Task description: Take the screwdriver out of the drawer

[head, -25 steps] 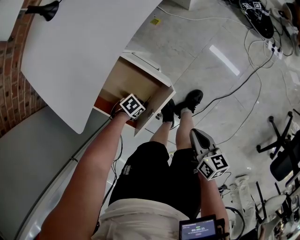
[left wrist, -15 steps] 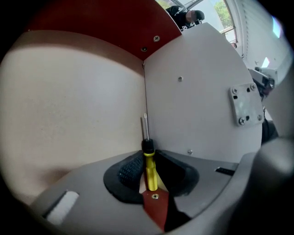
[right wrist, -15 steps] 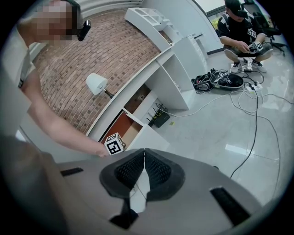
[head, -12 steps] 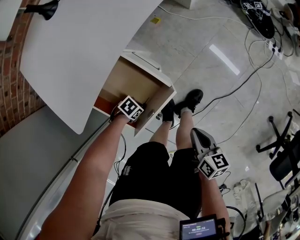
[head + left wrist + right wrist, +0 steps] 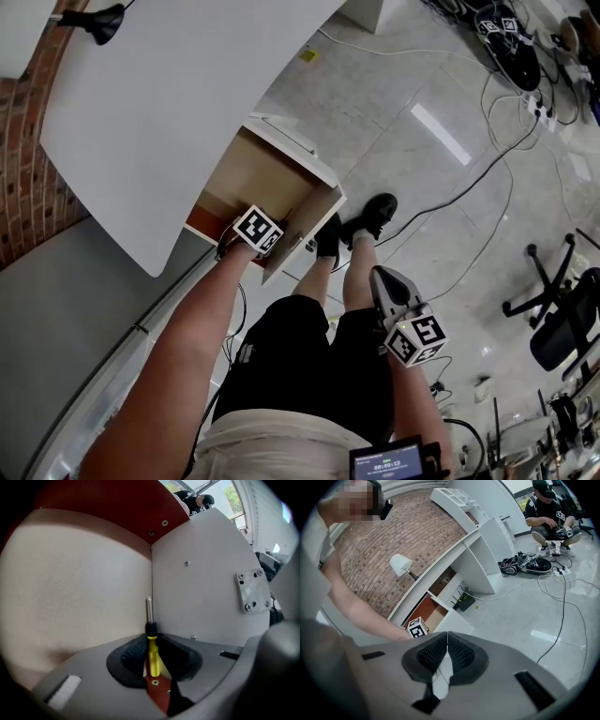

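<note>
Inside the open drawer [image 5: 262,169] pulled out from under the edge of the white desk [image 5: 159,112], my left gripper [image 5: 151,640] has just been closing, with the screwdriver [image 5: 152,663] between its jaws. The yellow handle now sits between the ribbed pads, which look to be meeting it on both sides. The tool lies along the drawer's side edge, in the seam where the pale floor meets the white wall. Its black collar and bare shaft point past my fingertips toward the far corner. I judge that the grasp is made or all but made, and what is left is to lift the screwdriver clear of the drawer's walls. My right gripper [image 5: 447,637] hangs by my right thigh, well apart from the drawer, with its jaws together on nothing. No brand or label can be read on the screwdriver or the drawer. The cubes on both grippers carry only black-and-white square markers, and the small screen [image 5: 389,462] at my waist shows figures too small to read.
</note>
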